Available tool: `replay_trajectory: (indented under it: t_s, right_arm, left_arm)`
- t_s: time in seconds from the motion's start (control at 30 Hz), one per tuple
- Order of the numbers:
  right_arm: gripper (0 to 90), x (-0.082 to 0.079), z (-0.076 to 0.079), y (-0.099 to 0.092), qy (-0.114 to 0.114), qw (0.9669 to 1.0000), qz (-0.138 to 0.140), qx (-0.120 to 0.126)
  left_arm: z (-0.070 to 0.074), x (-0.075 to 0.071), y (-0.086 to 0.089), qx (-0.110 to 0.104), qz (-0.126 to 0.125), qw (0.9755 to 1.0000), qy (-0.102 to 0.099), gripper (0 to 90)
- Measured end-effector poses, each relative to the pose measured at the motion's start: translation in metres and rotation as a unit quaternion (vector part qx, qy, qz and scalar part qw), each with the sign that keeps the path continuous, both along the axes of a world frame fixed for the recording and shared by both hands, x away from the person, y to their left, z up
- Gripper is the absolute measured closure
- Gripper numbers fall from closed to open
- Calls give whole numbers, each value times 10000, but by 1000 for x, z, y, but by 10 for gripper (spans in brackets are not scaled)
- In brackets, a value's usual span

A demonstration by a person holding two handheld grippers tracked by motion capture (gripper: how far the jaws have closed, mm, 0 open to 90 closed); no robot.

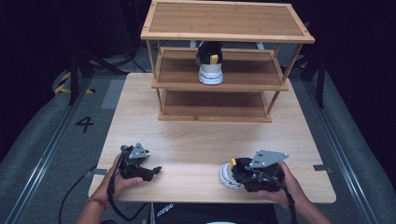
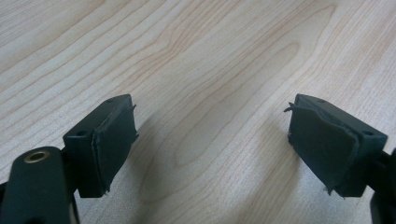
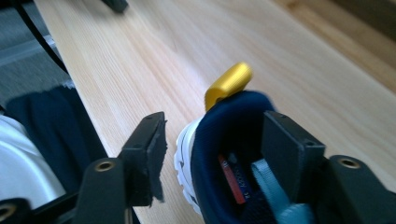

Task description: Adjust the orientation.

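Note:
A white and navy shoe point(image 1: 228, 175) with a yellow heel loop point(image 3: 229, 84) lies at the table's near right edge. My right gripper point(image 3: 217, 128) straddles its collar. One jaw is inside the shoe point(image 3: 210, 154) and the other stands outside with a gap to the shoe's side, so the jaws are open around it. In the high view the right gripper point(image 1: 239, 171) covers most of that shoe. Its matching shoe point(image 1: 210, 65) stands on the middle level of the wooden rack point(image 1: 224, 86). At the near left, my left gripper point(image 1: 156, 170) rests low over bare wood, and its jaws point(image 2: 210, 116) are wide open and empty.
The three-level bamboo rack fills the far half of the light wooden table point(image 1: 201, 140). Its top and bottom levels are bare. Dark floor and grey mats surround the table. The person's dark clothing sits against the near edge.

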State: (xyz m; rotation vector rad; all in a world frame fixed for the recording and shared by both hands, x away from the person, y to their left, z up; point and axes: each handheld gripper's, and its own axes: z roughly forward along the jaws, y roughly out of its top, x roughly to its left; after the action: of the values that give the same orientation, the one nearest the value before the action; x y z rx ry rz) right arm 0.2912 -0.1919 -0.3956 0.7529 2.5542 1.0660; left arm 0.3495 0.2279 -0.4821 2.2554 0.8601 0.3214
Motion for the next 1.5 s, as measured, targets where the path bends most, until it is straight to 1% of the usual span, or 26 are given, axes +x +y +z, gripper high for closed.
replay_trajectory:
  t_s: [0.07, 0.13, 0.17, 0.2, 0.27, 0.3, 0.37, 0.47, 0.53, 0.67, 0.73, 0.8, 0.83, 0.87, 0.9, 0.93, 0.97, 1.0, 1.13, 1.17, 1.27, 1.37, 1.4, 1.43, 1.47, 1.5]
  right_arm:
    - [443, 0, -5, 6, 116, 9999, 27, -123]
    - [468, 1, -10, 11, 267, 9994, -2, -217]
    - [482, 3, -12, 13, 360, 9991, -16, -233]
    - [509, 6, -14, 15, 409, 9988, -45, -252]
    - [606, 12, -15, 15, 497, 9984, -77, -239]
    - [651, 15, -16, 15, 503, 9984, -83, -236]
    - [677, 22, -16, 14, 493, 9986, -24, -196]
    - [712, 29, -16, 16, 408, 9987, 121, -281]
    - [727, 33, -16, 18, 386, 9988, 189, -251]
    - [751, 42, -16, 28, 250, 9979, 535, -247]
    - [754, 42, -16, 33, 248, 9961, 814, -220]
    - [739, 38, -16, 35, 231, 9946, 971, -274]
    - [739, 38, -16, 35, 231, 9946, 971, -274]
    - [728, 36, -14, 34, 238, 9937, 1047, -313]
    - [705, 33, -14, 32, 298, 9926, 1137, -314]
    - [659, 30, -13, 30, 299, 9920, 1165, -387]
    - [638, 27, -12, 27, 293, 9914, 1178, -484]
    - [627, 25, -11, 25, 280, 9914, 1179, -488]
    - [558, 16, -5, 11, 464, 9898, 1217, -572]
    - [530, 13, -3, 9, 532, 9891, 1218, -632]
    - [473, 6, -1, 6, 546, 9881, 1194, -801]
    - [402, 3, 1, 7, 615, 9883, 1162, -768]
    - [384, 2, 2, 9, 704, 9887, 1127, -695]
    - [384, 2, 2, 9, 704, 9887, 1127, -695]
    - [354, 1, 2, 11, 741, 9892, 1093, -637]
    - [349, 1, 2, 14, 783, 9898, 1030, -601]
  left_arm:
    - [0, 0, 0, 36, 7, 10000, -35, 157]
    - [0, -1, 0, -9, 38, 10000, 0, 157]
    - [1, 0, 1, 67, -4, 10000, -49, 157]
    - [0, 0, 0, 30, 3, 10000, -18, 156]
    - [0, 0, 0, 28, 1, 10000, -14, 154]
    - [0, 0, 0, 8, 14, 10000, 3, 153]
    - [0, 0, 0, 32, 1, 10000, -15, 153]
    - [0, 0, 0, -7, 23, 10000, 14, 153]
    - [0, 0, 0, -7, 23, 10000, 10, 152]
    - [0, 0, -1, -18, 30, 10000, 19, 151]
    - [0, 0, 0, -15, 29, 10000, 16, 151]
    - [0, 0, 0, 11, 15, 10000, -7, 151]
    - [0, 0, 0, 11, 15, 10000, -7, 151]
    - [0, 0, 0, 12, 16, 10000, -11, 151]
    - [0, 0, 0, 13, 17, 10000, -11, 151]
    - [0, 0, 0, 15, 16, 10000, -12, 150]
    - [0, 0, 0, 12, 17, 10000, -11, 151]
    - [0, 0, 0, 12, 16, 10000, -9, 150]
    - [0, 0, 0, 13, 26, 10000, -12, 150]
    - [0, 0, 0, 15, 28, 10000, -11, 150]
    - [0, 0, -1, -2, 45, 10000, -3, 149]
    - [0, 1, -1, -6, 37, 10000, -10, 148]
    - [0, 1, -1, -8, 37, 10000, -9, 148]
    - [0, 1, -1, -8, 37, 10000, -9, 148]
    - [0, 1, -1, -10, 37, 10000, -8, 148]
    - [0, 1, -1, 4, 39, 10000, -7, 148]
